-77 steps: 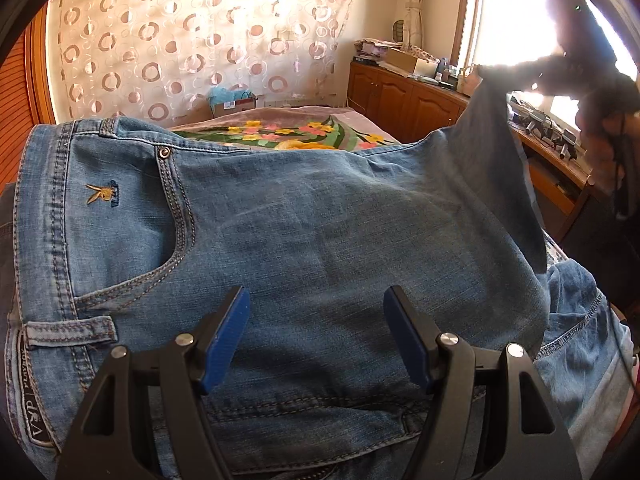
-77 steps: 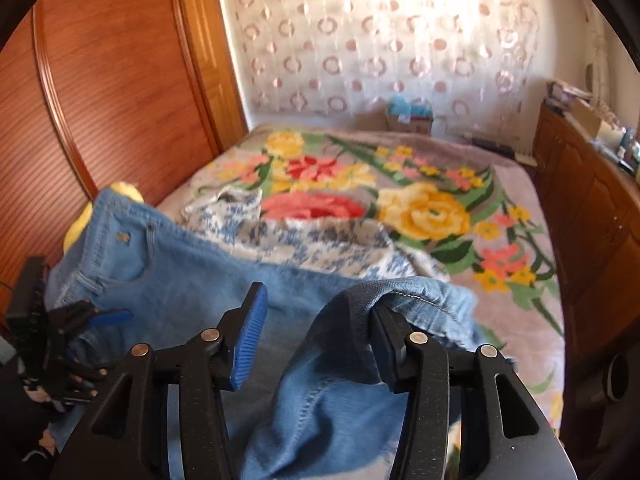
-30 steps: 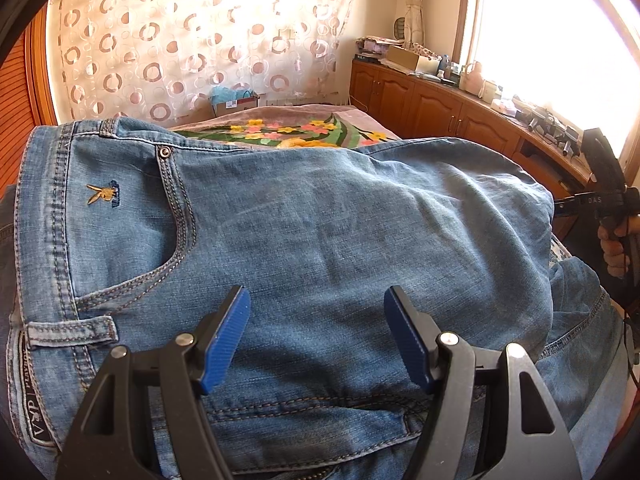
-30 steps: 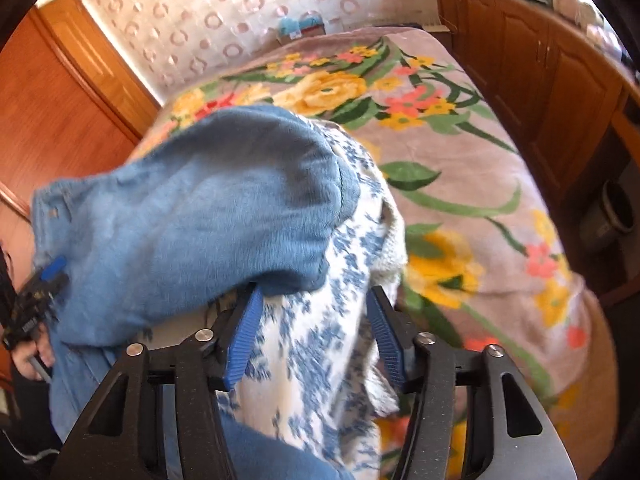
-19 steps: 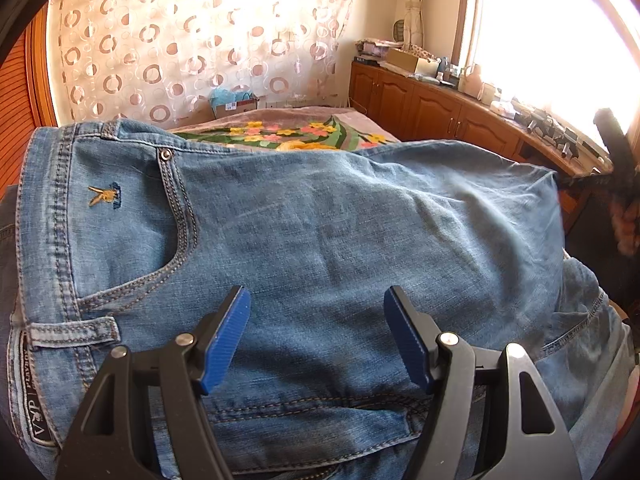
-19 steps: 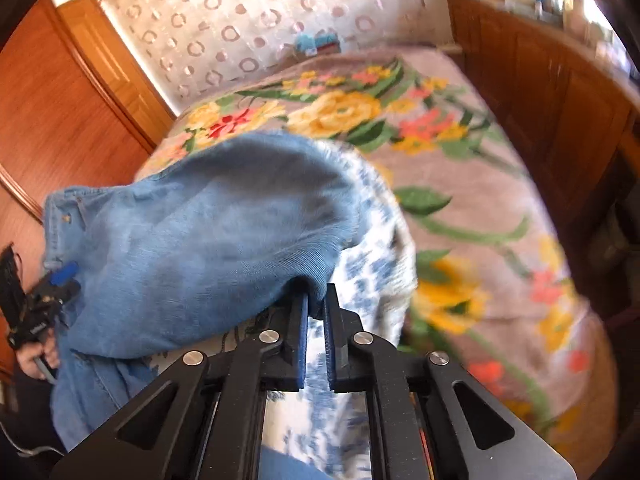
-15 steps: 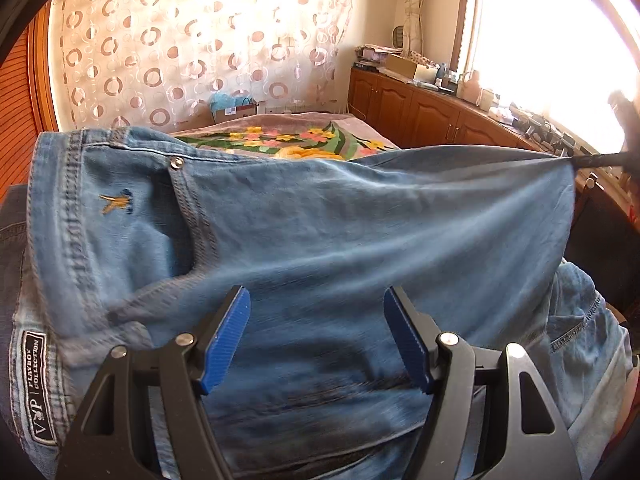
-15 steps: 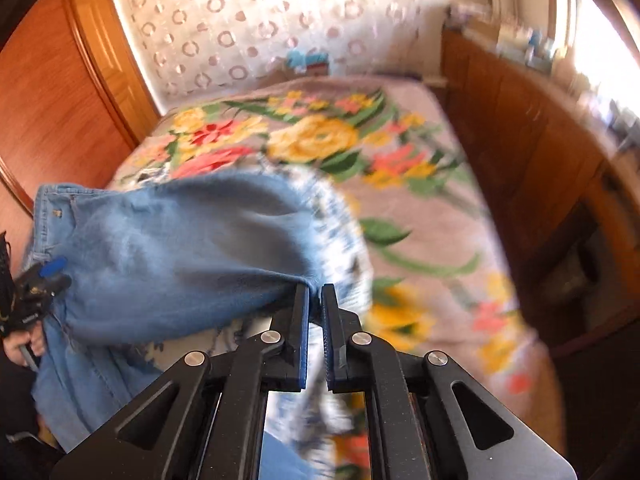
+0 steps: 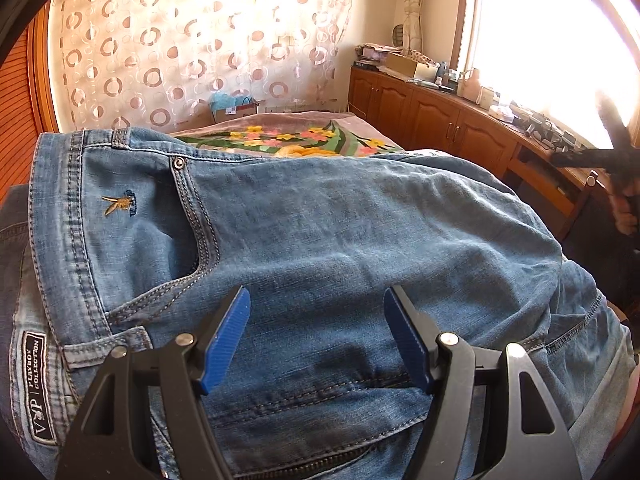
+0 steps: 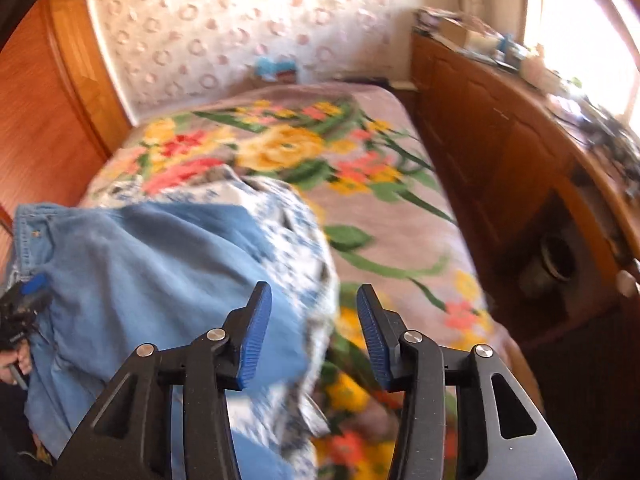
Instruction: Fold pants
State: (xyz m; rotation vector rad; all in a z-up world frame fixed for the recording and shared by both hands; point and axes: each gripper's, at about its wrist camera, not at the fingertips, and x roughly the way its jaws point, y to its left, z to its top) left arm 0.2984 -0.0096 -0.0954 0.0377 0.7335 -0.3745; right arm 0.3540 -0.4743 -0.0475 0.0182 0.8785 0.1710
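Since the earlier frames, right gripper [image 10: 314, 330] has let go of the jeans' folded edge and lifted away above the bed; its jaws have just been opening, and they now stand apart with nothing between them. Jeans [image 9: 320, 240] have settled flat again after being tugged taut half a second ago.

Room, largest first. Bed [image 10: 400, 208] fills the middle, covered by a grey-pink blanket with big yellow, red and green flowers. Behind its far end, a sheer curtain [image 9: 180, 40] printed with rings, sunlit. Reddish wood wardrobe panelling [image 10: 44, 120] along the left side in the right wrist view. Low wooden cabinets [image 9: 420, 120] run along the other side under a very bright window [image 9: 540, 40], their top cluttered with boxes and small items, too blurred to name. Small cardboard box [image 9: 234, 110] with something light blue in it sits past the bed's far end.

Jeans lie on the near part of the bed, folded over, waistband to the left with pocket, rivet, small embroidered emblem and a sewn label showing. Under them a blue-and-white floral cloth [image 10: 296, 232] sticks out toward the bed's middle.

Left gripper [image 9: 316, 332] hovers low over the denim near the waist, blue pads wide apart, gripping nothing; whether the fingers touch the fabric I cannot tell. A hand [image 10: 16, 354] holds it at the left edge of the right wrist view.
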